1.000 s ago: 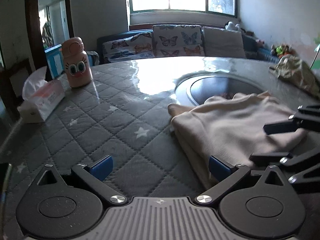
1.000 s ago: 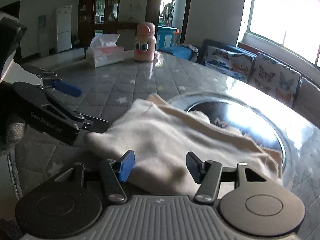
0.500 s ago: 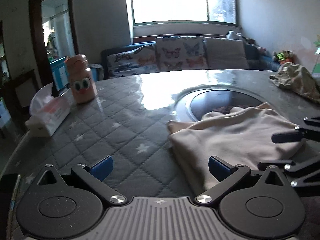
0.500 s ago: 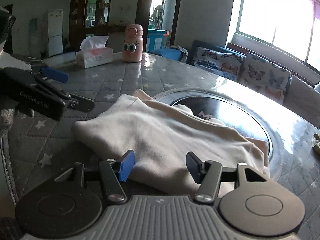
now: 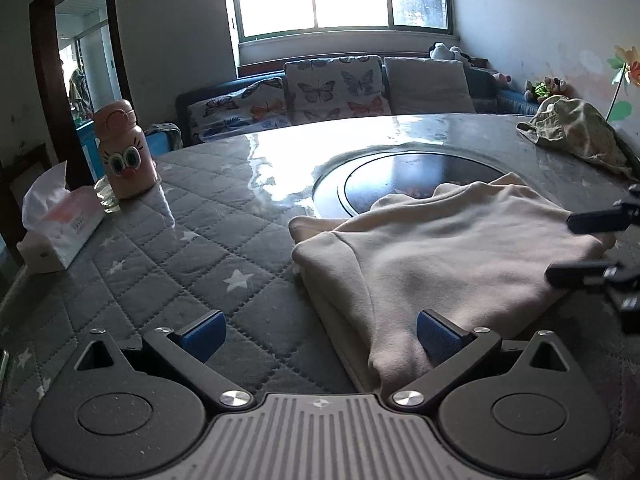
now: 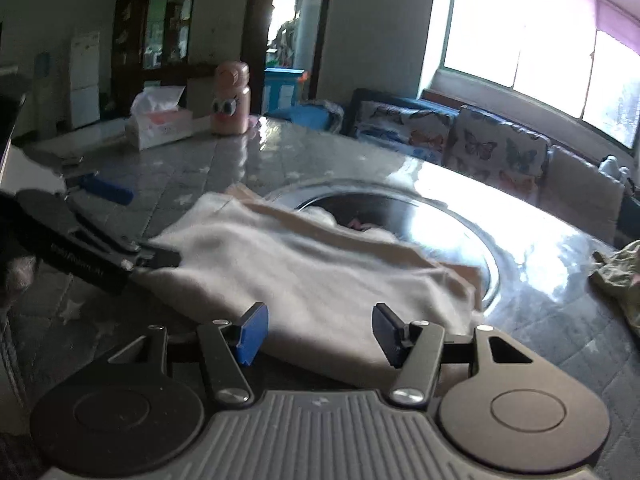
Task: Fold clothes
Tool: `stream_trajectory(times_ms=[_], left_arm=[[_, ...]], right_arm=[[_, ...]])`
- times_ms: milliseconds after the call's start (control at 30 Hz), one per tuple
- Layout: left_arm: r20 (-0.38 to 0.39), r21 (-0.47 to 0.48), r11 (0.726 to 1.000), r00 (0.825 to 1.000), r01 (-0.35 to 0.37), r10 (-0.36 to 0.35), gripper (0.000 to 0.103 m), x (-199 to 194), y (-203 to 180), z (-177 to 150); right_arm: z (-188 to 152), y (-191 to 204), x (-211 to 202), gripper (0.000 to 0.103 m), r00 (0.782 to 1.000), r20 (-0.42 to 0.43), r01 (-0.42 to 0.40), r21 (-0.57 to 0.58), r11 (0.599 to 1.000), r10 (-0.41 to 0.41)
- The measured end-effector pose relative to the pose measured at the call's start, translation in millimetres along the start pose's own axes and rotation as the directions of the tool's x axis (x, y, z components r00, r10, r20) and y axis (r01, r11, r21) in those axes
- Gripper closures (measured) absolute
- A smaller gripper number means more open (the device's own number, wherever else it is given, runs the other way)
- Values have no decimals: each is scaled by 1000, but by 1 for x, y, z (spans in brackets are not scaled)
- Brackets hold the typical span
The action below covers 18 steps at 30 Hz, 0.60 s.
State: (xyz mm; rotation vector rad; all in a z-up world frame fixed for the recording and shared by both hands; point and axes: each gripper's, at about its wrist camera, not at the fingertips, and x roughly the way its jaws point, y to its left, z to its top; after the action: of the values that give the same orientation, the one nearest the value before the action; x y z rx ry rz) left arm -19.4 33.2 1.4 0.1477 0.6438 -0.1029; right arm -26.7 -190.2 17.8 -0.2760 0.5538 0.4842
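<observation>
A folded cream garment (image 5: 440,248) lies on the grey quilted table cover (image 5: 192,264), its far edge over the round dark inset. My left gripper (image 5: 320,334) stands open wide at the garment's near left corner, its right pad (image 5: 438,336) beside the fold, nothing pinched. My right gripper (image 6: 320,332) is open at the garment's (image 6: 312,280) other near edge, with cloth lying beyond its pads. Each gripper shows in the other's view: the right gripper (image 5: 588,244) at the far right edge, the left gripper (image 6: 132,224) at the left.
A pink bottle with cartoon eyes (image 5: 124,152) and a tissue box (image 5: 60,228) stand at the table's far left. A crumpled olive garment (image 5: 576,136) lies at the far right. The round dark inset (image 5: 400,184) sits mid-table. A sofa with butterfly cushions (image 5: 336,88) is behind.
Both grippers have drifted sideways over the table. The right gripper has slid toward the right edge of the left wrist view. The garment lies as before and both jaws keep their width.
</observation>
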Motion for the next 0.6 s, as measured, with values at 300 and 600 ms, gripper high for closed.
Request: stream_trajectory(times_ms=[300, 600], left_arm=[[-4, -5, 1000, 1000, -11, 11, 0, 2, -2, -1], [-5, -5, 1000, 1000, -17, 17, 0, 2, -3, -2]], right_arm=[[-13, -16, -1, 45, 999, -20, 44, 37, 998, -43], [-22, -26, 2, 45, 995, -27, 99, 38, 994, -98]])
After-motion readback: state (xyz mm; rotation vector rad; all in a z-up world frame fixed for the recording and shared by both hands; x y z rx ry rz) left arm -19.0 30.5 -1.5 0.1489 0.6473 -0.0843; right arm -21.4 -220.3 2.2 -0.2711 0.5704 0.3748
